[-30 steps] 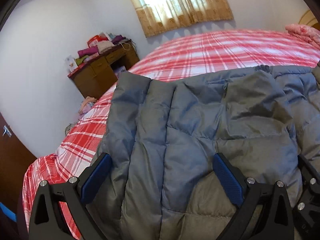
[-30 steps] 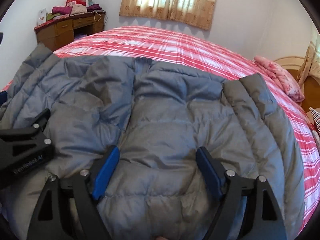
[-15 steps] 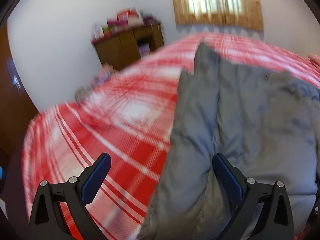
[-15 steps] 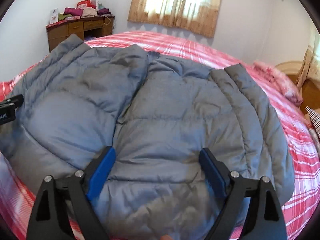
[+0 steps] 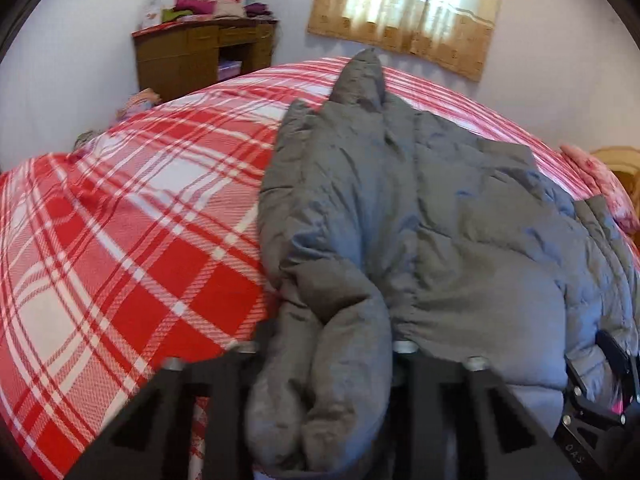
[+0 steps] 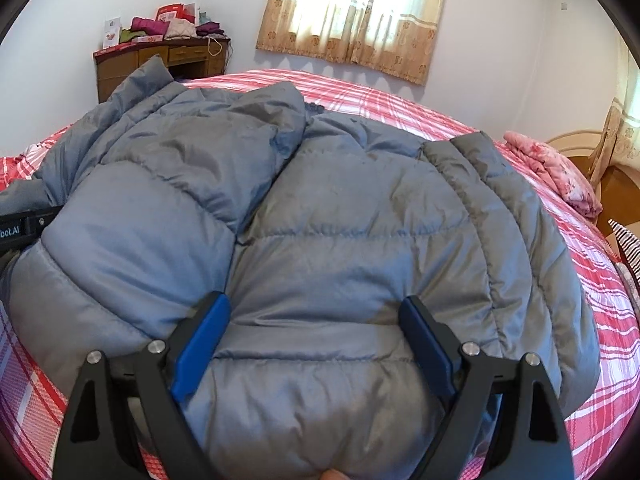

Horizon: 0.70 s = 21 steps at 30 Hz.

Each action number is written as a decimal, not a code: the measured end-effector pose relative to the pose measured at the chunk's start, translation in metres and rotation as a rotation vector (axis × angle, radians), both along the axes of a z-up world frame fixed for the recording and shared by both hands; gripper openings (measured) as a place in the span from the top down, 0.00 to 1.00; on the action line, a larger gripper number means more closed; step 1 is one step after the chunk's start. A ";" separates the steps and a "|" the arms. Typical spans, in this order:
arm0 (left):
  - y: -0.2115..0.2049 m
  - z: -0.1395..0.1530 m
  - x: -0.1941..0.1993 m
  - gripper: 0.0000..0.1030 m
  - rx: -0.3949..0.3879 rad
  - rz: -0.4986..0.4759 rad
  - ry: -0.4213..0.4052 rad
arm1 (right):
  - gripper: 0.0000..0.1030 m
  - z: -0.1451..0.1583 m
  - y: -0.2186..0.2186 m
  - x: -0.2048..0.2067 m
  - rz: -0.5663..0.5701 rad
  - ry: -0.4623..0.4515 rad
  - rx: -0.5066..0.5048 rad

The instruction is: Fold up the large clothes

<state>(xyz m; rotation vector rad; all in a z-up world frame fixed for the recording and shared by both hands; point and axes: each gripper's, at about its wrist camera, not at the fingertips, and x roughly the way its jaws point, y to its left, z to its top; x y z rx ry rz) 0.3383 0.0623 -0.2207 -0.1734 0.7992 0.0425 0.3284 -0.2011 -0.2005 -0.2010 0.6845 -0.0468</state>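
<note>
A large grey quilted down jacket lies on a bed with a red and white plaid sheet. In the left wrist view the jacket fills the right half, and a bunched fold of it sits between the jaws of my left gripper, which is closed in on that fold. My right gripper is open, its blue pads resting on the jacket's near hem. The left gripper's body shows at the left edge of the right wrist view.
A brown wooden desk piled with clothes stands against the far wall. A curtained window is behind the bed. Pink bedding and a wooden headboard are at the right. The plaid sheet shows beside the jacket.
My left gripper swung to the jacket's left edge and closed on a bunched fold. The right gripper stayed open and drew back slightly; the jacket's left side has bunched up higher.
</note>
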 end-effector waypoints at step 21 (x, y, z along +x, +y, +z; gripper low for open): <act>0.074 0.048 -0.076 0.93 -0.006 0.112 -0.122 | 0.16 0.000 0.073 -0.032 0.117 -0.003 -0.021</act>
